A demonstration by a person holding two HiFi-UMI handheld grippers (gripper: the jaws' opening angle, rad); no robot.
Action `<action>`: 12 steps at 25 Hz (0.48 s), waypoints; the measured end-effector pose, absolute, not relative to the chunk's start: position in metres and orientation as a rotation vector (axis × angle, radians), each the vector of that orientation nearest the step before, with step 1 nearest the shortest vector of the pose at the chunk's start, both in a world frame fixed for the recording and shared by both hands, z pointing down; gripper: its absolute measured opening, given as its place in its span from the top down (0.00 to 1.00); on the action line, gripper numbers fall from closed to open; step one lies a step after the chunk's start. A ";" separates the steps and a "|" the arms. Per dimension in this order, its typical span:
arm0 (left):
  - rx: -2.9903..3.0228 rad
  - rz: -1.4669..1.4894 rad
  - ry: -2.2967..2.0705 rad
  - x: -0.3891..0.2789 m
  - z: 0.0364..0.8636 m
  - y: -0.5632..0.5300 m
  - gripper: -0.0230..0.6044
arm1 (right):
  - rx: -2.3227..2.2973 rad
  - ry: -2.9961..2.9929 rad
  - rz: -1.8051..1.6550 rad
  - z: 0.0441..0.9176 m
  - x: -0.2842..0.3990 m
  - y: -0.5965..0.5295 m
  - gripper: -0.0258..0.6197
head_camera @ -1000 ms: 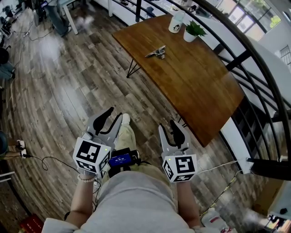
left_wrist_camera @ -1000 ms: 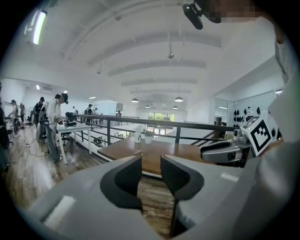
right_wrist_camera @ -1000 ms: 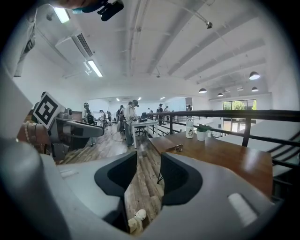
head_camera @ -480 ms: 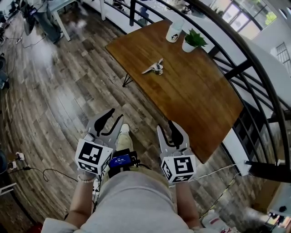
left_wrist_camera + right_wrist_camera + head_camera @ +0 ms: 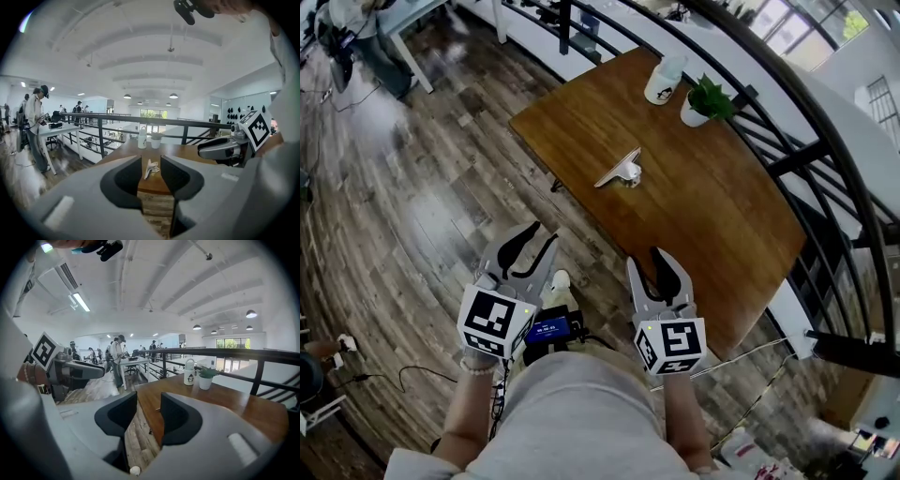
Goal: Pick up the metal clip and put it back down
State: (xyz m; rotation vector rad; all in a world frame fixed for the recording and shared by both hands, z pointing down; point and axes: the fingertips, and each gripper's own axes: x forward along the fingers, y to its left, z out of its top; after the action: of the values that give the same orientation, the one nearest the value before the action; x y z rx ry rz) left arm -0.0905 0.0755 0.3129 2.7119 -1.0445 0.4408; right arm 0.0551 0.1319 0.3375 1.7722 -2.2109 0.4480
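Metal clip (image 5: 619, 169) lies on the bench (image 5: 712, 216), alone on bare wood in the half nearer the person. Nothing touches it.

A white bottle (image 5: 664, 80) and a potted plant (image 5: 701, 99) stand at the bench's far end, just beside each other and well apart from the clip.

Left gripper (image 5: 537, 238): released, jaws apart, nothing between the pads. It's off the bench, over the wood floor (image 5: 412, 216), short of the bench's near edge. In the left gripper view the clip (image 5: 151, 168) shows through the jaw gap, but far off on the bench, not inside the jaws.

Right gripper (image 5: 649, 262): also released, jaws wide and empty. In the head view its tip lines up with the bench's near edge. The right gripper view shows that edge running through the gap. No contact.

Progress: my read is zero steps done. Clip not yet picked up, both grippers short of reach. Left to do: close in on the bench, grasp, lift, set back down, let go. Can't tell which gripper will take it.

Hard to make out:
- Clip is small in every view. One flat arm sticks up at a tilt, the rest is unclear.
- In the right gripper view the clip is mostly hidden behind a jaw.
- The railing (image 5: 787, 131) cuts across the bench's far side.
- The person's torso blocks the floor below the grippers.
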 end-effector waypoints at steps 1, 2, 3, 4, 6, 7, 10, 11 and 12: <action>2.712 0.442 -1.035 -0.090 0.314 0.066 0.77 | 1.775 -2.206 0.450 0.338 0.054 0.123 0.70; 2.713 0.444 -1.024 -0.090 0.315 0.056 0.77 | 1.778 -2.200 0.453 0.338 0.054 0.113 0.70; 2.714 0.446 -1.014 -0.089 0.316 0.047 0.77 | 1.782 -2.195 0.456 0.338 0.054 0.105 0.70; 2.717 0.450 -1.005 -0.089 0.317 0.038 0.77 | 1.786 -2.189 0.458 0.339 0.054 0.096 0.70; 2.725 0.459 -0.986 -0.087 0.319 0.021 0.77 | 1.797 -2.175 0.463 0.339 0.054 0.081 0.70; 2.730 0.463 -0.975 -0.086 0.320 0.014 0.77 | 1.803 -2.167 0.466 0.340 0.055 0.073 0.70; 2.736 0.472 -0.937 -0.084 0.325 -0.005 0.77 | 1.822 -2.143 0.469 0.341 0.056 0.055 0.70; 2.736 0.474 -0.927 -0.084 0.326 -0.011 0.77 | 1.828 -2.136 0.469 0.341 0.056 0.050 0.70; 2.737 0.474 -0.918 -0.084 0.328 -0.016 0.77 | 1.833 -2.131 0.471 0.341 0.056 0.045 0.70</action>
State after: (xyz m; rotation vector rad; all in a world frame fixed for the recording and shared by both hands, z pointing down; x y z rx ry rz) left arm -0.0838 -0.0158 0.3277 2.7367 -0.9179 0.4745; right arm 0.0558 0.0454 0.3412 1.8326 -2.1309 0.4707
